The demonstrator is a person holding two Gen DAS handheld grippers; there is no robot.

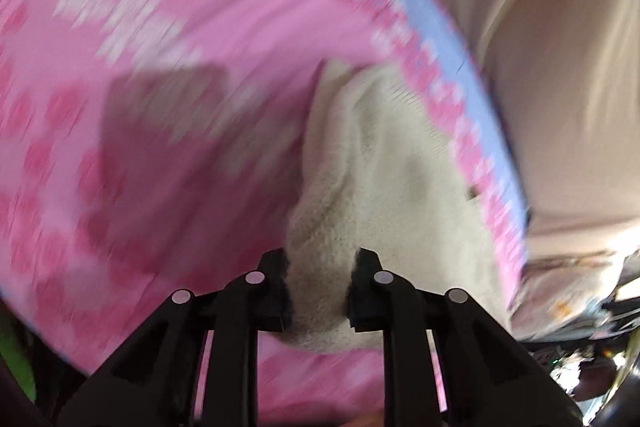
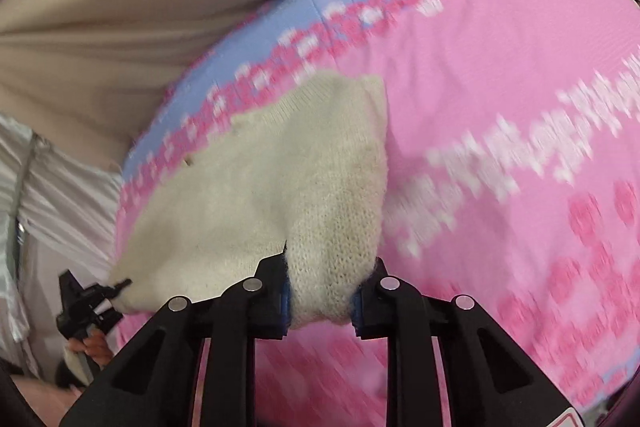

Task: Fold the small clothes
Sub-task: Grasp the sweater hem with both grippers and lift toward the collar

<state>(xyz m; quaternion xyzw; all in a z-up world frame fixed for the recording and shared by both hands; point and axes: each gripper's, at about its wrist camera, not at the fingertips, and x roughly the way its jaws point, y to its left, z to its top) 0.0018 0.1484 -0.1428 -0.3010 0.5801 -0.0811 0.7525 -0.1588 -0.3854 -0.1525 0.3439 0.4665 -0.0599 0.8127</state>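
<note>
Because the cream knit (image 2: 280,163) is soft, light and floppy, both tongs, left gripper (image 1: 320,291) and right gripper (image 2: 328,295), pinch bunched near-edge corners over the pink mat (image 2: 500,107).

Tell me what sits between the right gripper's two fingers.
A bunched fold of the cream knit garment fills the right gripper, clamped between its fingers over the pink mat; the right wrist view shows it.

Smeared patterns and pinched cloth

Motion blur makes the white lettering on the pink blanket (image 2: 520,155) unreadable. The cream knit garment (image 2: 280,179) has its gripped edges hidden behind black fingers (image 1: 276,291), and the beige sheet (image 1: 560,67) runs off-frame.
</note>
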